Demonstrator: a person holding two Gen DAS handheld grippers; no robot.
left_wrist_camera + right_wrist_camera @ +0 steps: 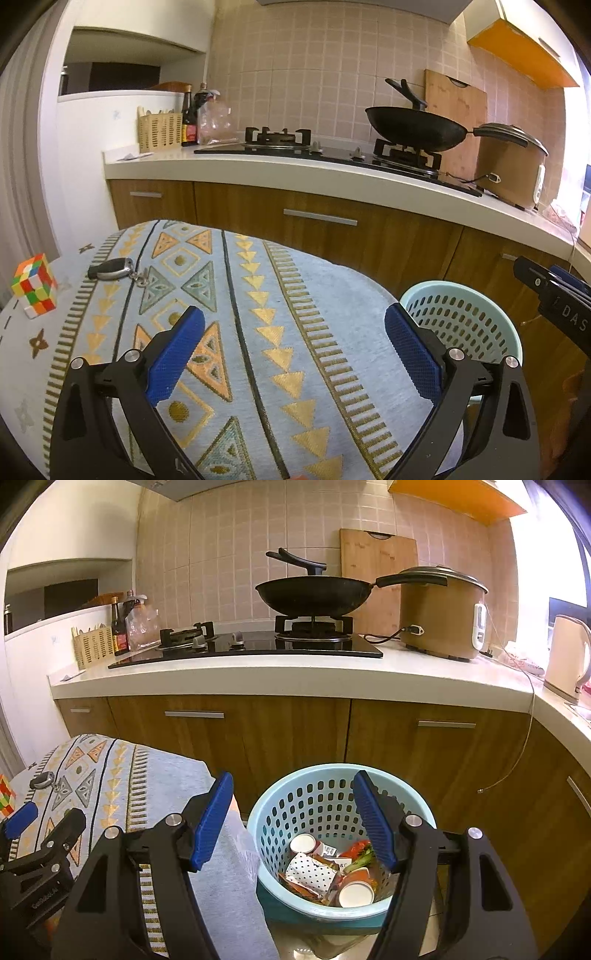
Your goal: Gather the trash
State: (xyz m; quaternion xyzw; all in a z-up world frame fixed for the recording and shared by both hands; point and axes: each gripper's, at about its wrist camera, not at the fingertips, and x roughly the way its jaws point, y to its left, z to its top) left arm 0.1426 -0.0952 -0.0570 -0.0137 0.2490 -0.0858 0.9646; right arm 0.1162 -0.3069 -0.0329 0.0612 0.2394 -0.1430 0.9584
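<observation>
The left tongs (293, 328) are hanging released over the patterned tablecloth (258, 295) that is covering the bench, their blue pads (173, 354) spread wide with nothing between them. Ahead and to the left of these tongs a car key fob (110, 268) with a small ring is lying on the cloth, and farther left, near the cloth's edge, a Rubik's cube (35, 286) is sitting. Just right of the left tongs' right pad the light blue trash basket (461, 321) is standing beside the bench, below its edge. The right tongs (291, 812) are hovering released directly above that trash basket (266, 812), holding nothing. Below them, inside the basket, trash is lying in a heap: two white-lidded paper cups (356, 893), a dotted white wrapper (310, 871) and red and green packaging (360, 853). The left tongs are showing at the lower left of the right wrist view, over the cloth. Beyond both tongs a kitchen counter (258, 681) is carrying a gas hob (251, 648) with a black wok (314, 596), a brown rice cooker (439, 613) and a wooden cutting board (376, 554) leaning on the tiled wall.
</observation>
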